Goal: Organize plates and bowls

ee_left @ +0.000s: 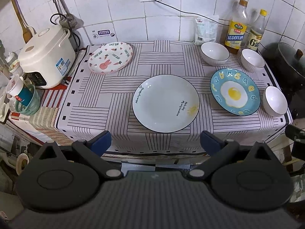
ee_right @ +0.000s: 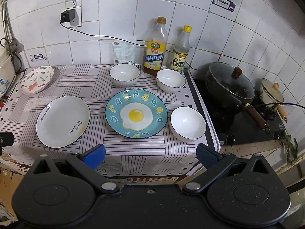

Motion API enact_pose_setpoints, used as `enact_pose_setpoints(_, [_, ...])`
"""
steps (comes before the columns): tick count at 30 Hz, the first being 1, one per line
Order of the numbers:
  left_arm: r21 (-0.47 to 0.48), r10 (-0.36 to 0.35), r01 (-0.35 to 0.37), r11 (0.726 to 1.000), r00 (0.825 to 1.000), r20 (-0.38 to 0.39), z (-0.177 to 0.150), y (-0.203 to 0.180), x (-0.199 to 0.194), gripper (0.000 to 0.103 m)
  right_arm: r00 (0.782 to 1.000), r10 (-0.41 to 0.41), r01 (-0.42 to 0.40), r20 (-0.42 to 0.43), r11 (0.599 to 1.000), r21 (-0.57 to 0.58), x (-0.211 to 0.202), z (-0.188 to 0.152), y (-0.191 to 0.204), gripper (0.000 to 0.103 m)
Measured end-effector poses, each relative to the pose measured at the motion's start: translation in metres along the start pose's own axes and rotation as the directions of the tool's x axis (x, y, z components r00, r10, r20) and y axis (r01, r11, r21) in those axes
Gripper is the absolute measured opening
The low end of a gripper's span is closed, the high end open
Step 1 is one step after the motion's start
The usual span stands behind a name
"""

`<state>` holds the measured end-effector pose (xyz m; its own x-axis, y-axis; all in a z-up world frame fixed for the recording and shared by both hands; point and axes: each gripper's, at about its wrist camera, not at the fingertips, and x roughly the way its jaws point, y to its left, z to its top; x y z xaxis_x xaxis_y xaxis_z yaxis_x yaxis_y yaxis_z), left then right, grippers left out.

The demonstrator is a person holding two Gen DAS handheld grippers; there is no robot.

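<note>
Six pieces of crockery lie on the striped tablecloth (ee_left: 106, 103), all of them beyond the fingertips of both grippers. The left gripper (ee_left: 156, 140) hangs off the near edge of the cloth with its blue fingers (ee_left: 101, 140) spread wide and nothing between them; straight ahead of the gap sits the white plate (ee_left: 165, 103), and far ahead past the left finger lies the bunny plate (ee_left: 110, 57), next to a rice cooker (ee_left: 47, 57). The right gripper (ee_right: 150, 155) is likewise held wide apart and empty, its blue fingers (ee_right: 95, 157) over the near edge of the cloth. Ahead of its gap rests the blue egg plate (ee_right: 136, 113), with the white plate off beyond the left finger. Just ahead of the right finger stands the near bowl (ee_right: 188, 123), close beside the egg plate but apart from it. Farther ahead stand the back left bowl (ee_right: 124, 74) and the back right bowl (ee_right: 171, 80), each separate and upright, in front of two bottles (ee_right: 155, 47) by the tiled wall. Beyond the right finger, off the cloth, a lidded dark pot (ee_right: 229, 85) sits on the stove.
</note>
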<state>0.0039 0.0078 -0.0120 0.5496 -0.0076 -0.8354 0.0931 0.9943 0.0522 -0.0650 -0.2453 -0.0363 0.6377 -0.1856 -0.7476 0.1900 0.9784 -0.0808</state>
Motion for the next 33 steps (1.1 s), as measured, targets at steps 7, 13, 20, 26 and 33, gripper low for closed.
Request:
enact_pose_setpoints(7, [-0.004, -0.003, 0.003, 1.0, 1.0, -0.002, -0.001, -0.001, 0.0, 0.101, 1.0, -0.007, 0.007, -0.002, 1.0, 0.004, -0.001, -0.004, 0.0, 0.102])
enact_pose_setpoints(13, [0.001, -0.001, 0.001, 1.0, 1.0, -0.005, -0.003, -0.003, 0.0, 0.101, 1.0, -0.007, 0.007, 0.0, 1.0, 0.001, -0.001, -0.003, 0.001, 0.102])
enact_pose_setpoints(20, [-0.001, 0.003, -0.003, 1.0, 1.0, -0.009, -0.001, 0.002, 0.003, 0.101, 1.0, 0.006, -0.006, 0.009, 1.0, -0.007, -0.001, -0.002, 0.004, 0.102])
enact_pose_setpoints(26, [0.008, -0.02, 0.019, 1.0, 0.998, 0.053, 0.005, 0.014, 0.007, 0.102, 0.972, 0.178, -0.176, 0.154, 0.984, -0.021, 0.0, -0.002, 0.002, 0.102])
enact_pose_setpoints(33, [-0.025, -0.056, 0.058, 0.998, 0.996, 0.072, 0.029, 0.052, 0.041, 0.102, 0.9, 0.4, -0.394, 0.175, 0.916, -0.072, 0.054, 0.006, 0.025, 0.097])
